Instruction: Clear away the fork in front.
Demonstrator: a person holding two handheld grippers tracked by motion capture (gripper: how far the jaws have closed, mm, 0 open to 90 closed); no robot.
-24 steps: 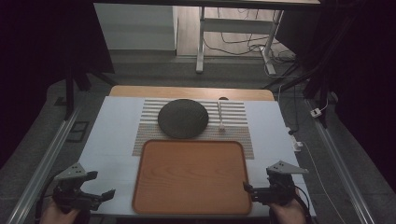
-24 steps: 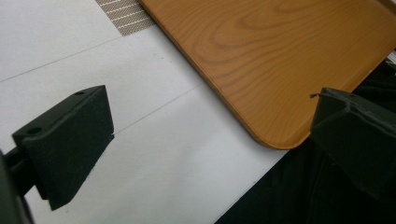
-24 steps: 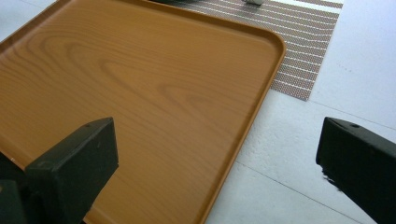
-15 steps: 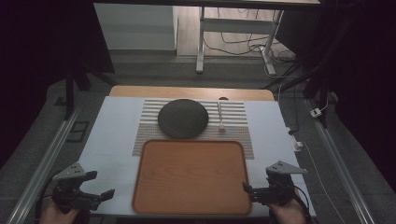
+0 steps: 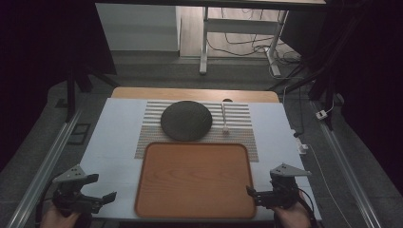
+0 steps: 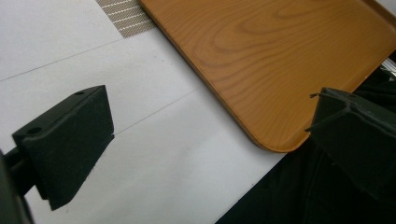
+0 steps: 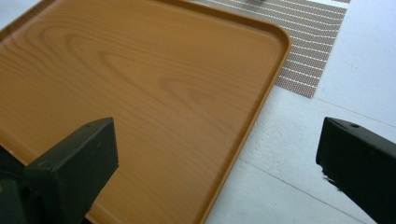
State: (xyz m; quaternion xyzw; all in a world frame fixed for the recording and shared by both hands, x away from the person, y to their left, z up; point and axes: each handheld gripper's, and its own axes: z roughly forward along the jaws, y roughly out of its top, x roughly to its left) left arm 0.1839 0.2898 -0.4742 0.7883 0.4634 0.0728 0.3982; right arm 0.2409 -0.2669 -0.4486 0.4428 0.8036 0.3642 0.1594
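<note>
High view: wooden tray (image 5: 192, 178) lies empty at the near edge of the white table (image 5: 116, 128), its far edge overlapping a striped placemat (image 5: 237, 124). A dark round plate (image 5: 186, 120) sits on that mat beyond the tray, with a slim utensil (image 5: 224, 118) just beside it to the right. Left gripper (image 5: 105, 196) hovers off the tray's near left corner, well short of touching; right gripper (image 5: 252, 192) sits at the near right corner, jaw tips just beside the rim. Both point inward toward the tray, one to each side, which reads as a stance for a two-handed lift or for reaching the plate. Left gripper view: jaws stand wide apart, nothing between them but bare tabletop; the tray's rounded near corner (image 6: 275, 140) lies toward the right-hand jaw, and a corner of the placemat (image 6: 123, 18) shows at top. Right gripper view: jaws likewise spread wide and empty, straddling the tray's right rim (image 7: 243, 135), wood under one jaw, white table under the other. Placement suggests this rim is the likeliest first grab, though no contact yet.
</note>
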